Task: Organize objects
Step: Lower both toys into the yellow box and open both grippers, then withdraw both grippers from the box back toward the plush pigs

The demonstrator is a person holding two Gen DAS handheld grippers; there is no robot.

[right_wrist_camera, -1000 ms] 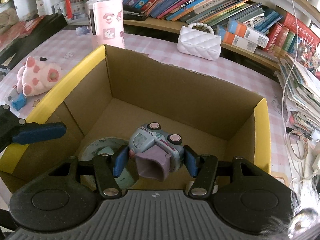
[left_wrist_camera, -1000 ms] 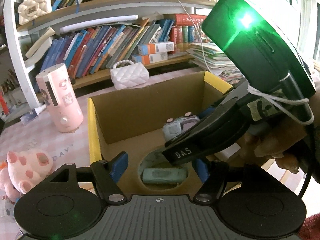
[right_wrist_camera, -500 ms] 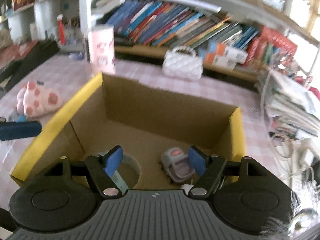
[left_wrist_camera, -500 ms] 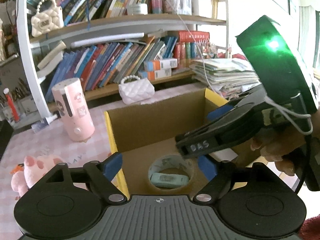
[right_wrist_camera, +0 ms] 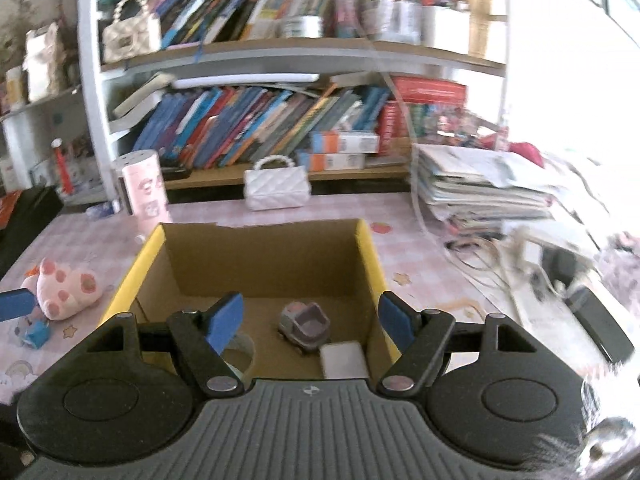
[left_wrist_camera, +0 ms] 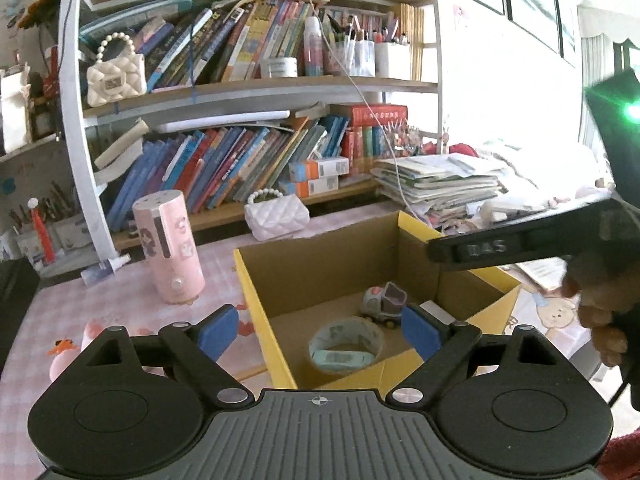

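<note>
Where your left wrist view looks down past its own tool, your left gripper (left_wrist_camera: 320,330) stands with its blue pads wide apart and nothing between them; its jaws have just been opening. Beyond them sits the cardboard box (left_wrist_camera: 320,264) with yellow rims, on the pink checked table (left_wrist_camera: 100,300). On the box floor lie a tape roll (left_wrist_camera: 346,346), a toy car (left_wrist_camera: 382,304) just behind it, and a small white block (left_wrist_camera: 434,308) to the right. A pink cylinder (left_wrist_camera: 168,252) stands left of the box, and a white quilted purse (left_wrist_camera: 276,218) lies behind it, before the bookshelf (left_wrist_camera: 240,152). At the right edge your right hand (left_wrist_camera: 600,304) holds the other tool.

As your right wrist view shows, your right gripper (right_wrist_camera: 310,320) also has its jaws parted and empty; they have just been opening. The toy car (right_wrist_camera: 304,326) rests on the floor of the box (right_wrist_camera: 260,256), apart from both pads, with the white block (right_wrist_camera: 344,358) just beside it and the tape roll (right_wrist_camera: 240,350) partly hidden behind the left pad. A pink plush toy (right_wrist_camera: 64,288) lies on the table (right_wrist_camera: 420,256) left of the box.
</note>
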